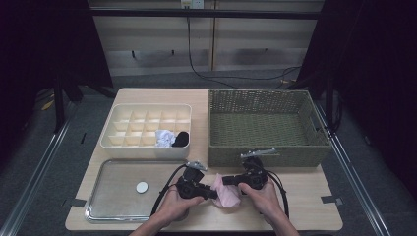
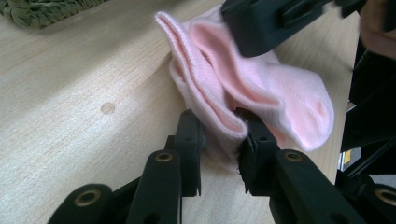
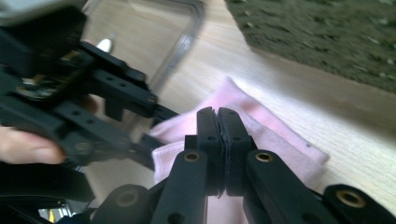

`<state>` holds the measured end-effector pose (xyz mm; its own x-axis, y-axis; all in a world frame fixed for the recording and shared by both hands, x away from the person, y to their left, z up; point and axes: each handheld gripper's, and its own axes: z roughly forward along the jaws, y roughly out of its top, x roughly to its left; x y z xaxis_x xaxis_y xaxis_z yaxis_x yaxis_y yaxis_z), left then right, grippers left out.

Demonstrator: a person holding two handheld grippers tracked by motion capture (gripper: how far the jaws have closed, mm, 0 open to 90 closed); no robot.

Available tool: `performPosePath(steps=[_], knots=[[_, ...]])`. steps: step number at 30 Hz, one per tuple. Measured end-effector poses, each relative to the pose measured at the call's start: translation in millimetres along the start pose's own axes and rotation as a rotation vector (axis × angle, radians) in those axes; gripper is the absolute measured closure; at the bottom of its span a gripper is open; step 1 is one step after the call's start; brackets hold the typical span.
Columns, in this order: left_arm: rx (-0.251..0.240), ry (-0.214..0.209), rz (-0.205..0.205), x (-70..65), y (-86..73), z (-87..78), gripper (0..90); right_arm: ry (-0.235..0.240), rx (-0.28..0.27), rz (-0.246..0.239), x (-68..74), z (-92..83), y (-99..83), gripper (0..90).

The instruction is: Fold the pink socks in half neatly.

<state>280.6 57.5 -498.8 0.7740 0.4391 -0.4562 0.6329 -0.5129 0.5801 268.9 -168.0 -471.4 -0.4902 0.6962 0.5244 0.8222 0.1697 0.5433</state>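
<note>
**A:** Holding anything at the moment?

**B:** Yes. My left gripper is clenched on a folded edge of the soft pink sock; its jaws squeeze the bunched fabric between them. My right gripper has its jaws pressed flat together, and the same pink cloth lies under and around them, but I cannot tell whether a layer is pinched in that seam.

**A:** Where is the sock, taking the woven green rectangular basket as the mark?

**B:** Just in front of the basket's near wall, towards its left corner, on the pale wooden table. The sock sits between my two grippers, partly lifted and crumpled, with its lower part against the wood.

**A:** What else lies around the basket?

**B:** To its left stands a cream plastic organiser tray with square compartments; two compartments at its near right hold a white rolled bundle and a black one, side by side. In front of that tray, left of the sock, lies a clear flat lid with a small white round knob.
</note>
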Motion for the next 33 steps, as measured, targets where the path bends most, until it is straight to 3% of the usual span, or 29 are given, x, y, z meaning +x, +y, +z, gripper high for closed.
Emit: performPosePath(steps=[7,11,13,14,18,20,24,25,29,30,33], knots=[[-0.004,0.010,-0.010,-2.1,0.4,1.5,72.5,0.031,-0.041,-0.020,9.9,-7.7,3.8,88.6],[0.002,0.005,0.006,-2.2,1.0,1.8,72.0,0.043,-0.036,-0.017,10.5,-0.4,4.2,88.6],[0.002,-0.001,0.006,-2.2,0.6,-0.4,66.8,0.036,-0.034,0.005,6.8,6.1,2.3,88.5],[0.004,-0.016,0.002,-2.4,-0.5,-3.6,56.4,0.019,-0.024,0.010,4.1,9.7,0.4,88.4],[-0.003,-0.014,0.011,-2.5,-2.1,-12.3,46.7,0.007,-0.009,0.010,1.4,13.3,-3.2,88.0],[-0.018,-0.046,0.000,-0.5,-1.5,-16.7,45.1,0.005,-0.005,0.014,1.1,14.2,-3.7,87.7],[-0.044,-0.049,-0.008,0.2,1.9,-22.7,40.7,0.004,-0.001,0.010,0.7,16.2,-5.0,83.3],[-0.062,-0.056,-0.011,0.3,3.6,-26.3,39.6,0.005,-0.007,0.009,1.5,13.6,-4.8,78.0],[-0.072,-0.046,-0.003,0.4,5.3,-31.3,40.5,0.005,-0.020,0.006,1.3,7.9,-4.7,72.9],[-0.086,-0.051,-0.006,-0.4,5.3,-31.8,48.7,0.000,-0.027,0.002,0.5,1.0,-4.5,72.7],[-0.087,-0.059,0.005,-2.6,6.4,-31.8,54.4,-0.007,-0.044,0.010,-1.3,-6.2,-4.8,71.0]])
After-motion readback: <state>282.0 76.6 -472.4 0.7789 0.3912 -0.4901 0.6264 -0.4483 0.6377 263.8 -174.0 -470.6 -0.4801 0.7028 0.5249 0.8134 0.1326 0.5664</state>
